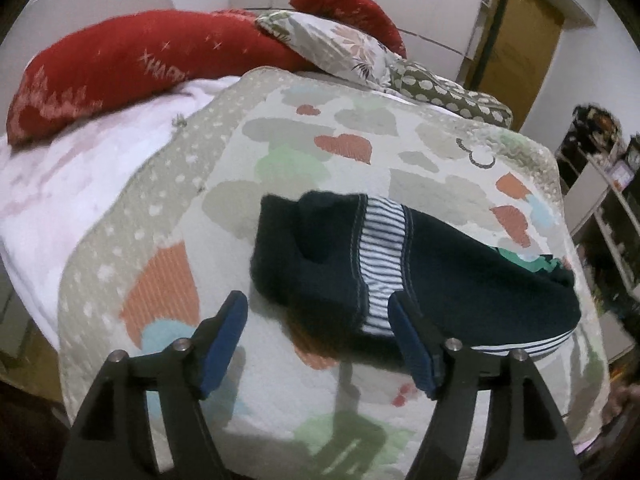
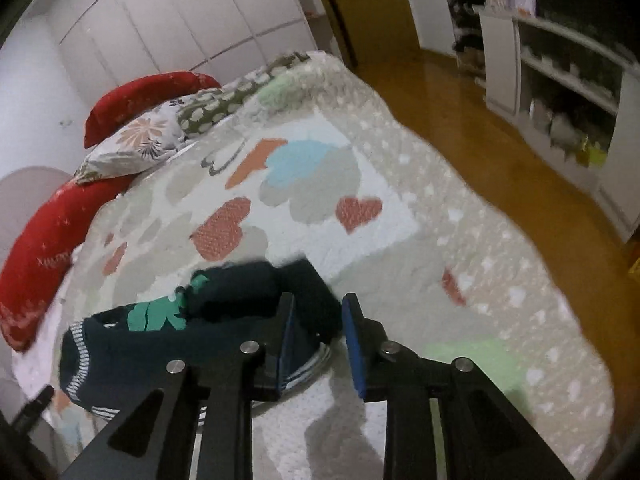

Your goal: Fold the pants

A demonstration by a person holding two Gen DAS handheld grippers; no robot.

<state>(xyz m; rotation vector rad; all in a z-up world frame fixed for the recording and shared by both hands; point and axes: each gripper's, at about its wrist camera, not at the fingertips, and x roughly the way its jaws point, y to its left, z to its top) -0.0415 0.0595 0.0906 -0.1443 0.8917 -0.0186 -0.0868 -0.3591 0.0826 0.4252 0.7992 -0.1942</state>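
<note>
The dark navy pants (image 1: 320, 248) lie bunched in a folded heap on the patterned quilt (image 1: 320, 140), with a blue-and-white striped band across them. My left gripper (image 1: 318, 312) stands open just in front of the heap. Its right finger overlaps the striped edge, and nothing is pinched between the pads. In the right wrist view the pants (image 2: 160, 344) show a green print and a striped cuff. My right gripper (image 2: 318, 308) hovers at their right end with a narrow gap between its blue pads. Dark cloth shows through that gap, and the pads do not press on it.
Two red pillows (image 1: 140, 60) and a floral pillow (image 1: 340, 44) lie at the head of the bed. The quilt (image 2: 400, 220) drops off to a wooden floor (image 2: 480, 120) on the right. White shelving (image 2: 560, 80) stands past it, and white wardrobe doors (image 2: 180, 20) behind.
</note>
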